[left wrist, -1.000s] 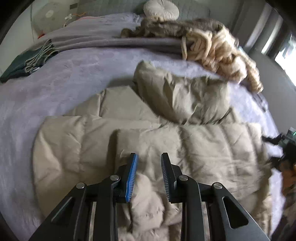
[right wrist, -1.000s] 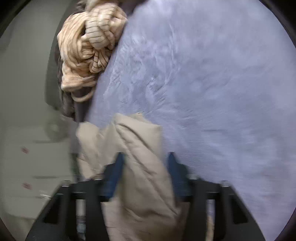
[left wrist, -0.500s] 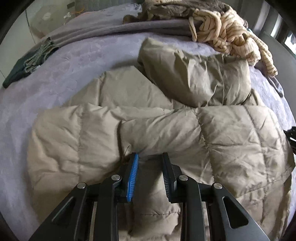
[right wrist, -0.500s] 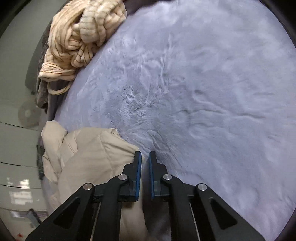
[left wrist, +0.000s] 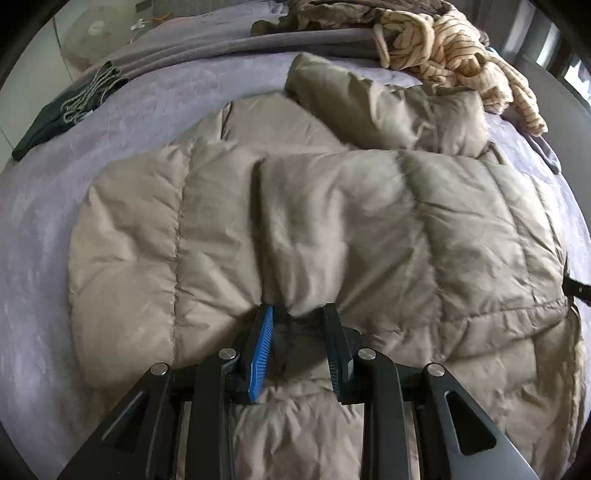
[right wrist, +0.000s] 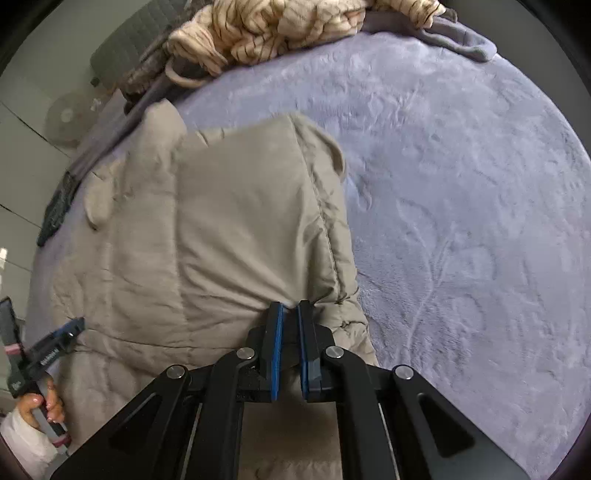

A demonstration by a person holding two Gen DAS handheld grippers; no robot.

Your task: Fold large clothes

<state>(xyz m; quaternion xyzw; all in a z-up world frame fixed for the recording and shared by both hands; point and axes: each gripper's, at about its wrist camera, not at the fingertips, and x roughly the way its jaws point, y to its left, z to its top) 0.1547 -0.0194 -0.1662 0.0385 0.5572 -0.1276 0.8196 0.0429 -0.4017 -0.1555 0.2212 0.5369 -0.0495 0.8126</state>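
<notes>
The quilted beige jacket [left wrist: 332, 229] lies spread mid-bed; the left gripper [left wrist: 297, 325] pinches its near fold, the right gripper [right wrist: 288, 314] is clamped on its right edge; next, probably carry that edge across the jacket.

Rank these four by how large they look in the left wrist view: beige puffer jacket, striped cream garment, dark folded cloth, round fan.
1. beige puffer jacket, by far the largest.
2. striped cream garment.
3. dark folded cloth and round fan: alike in apparent size; the fan stands farther back, so unranked.
</notes>
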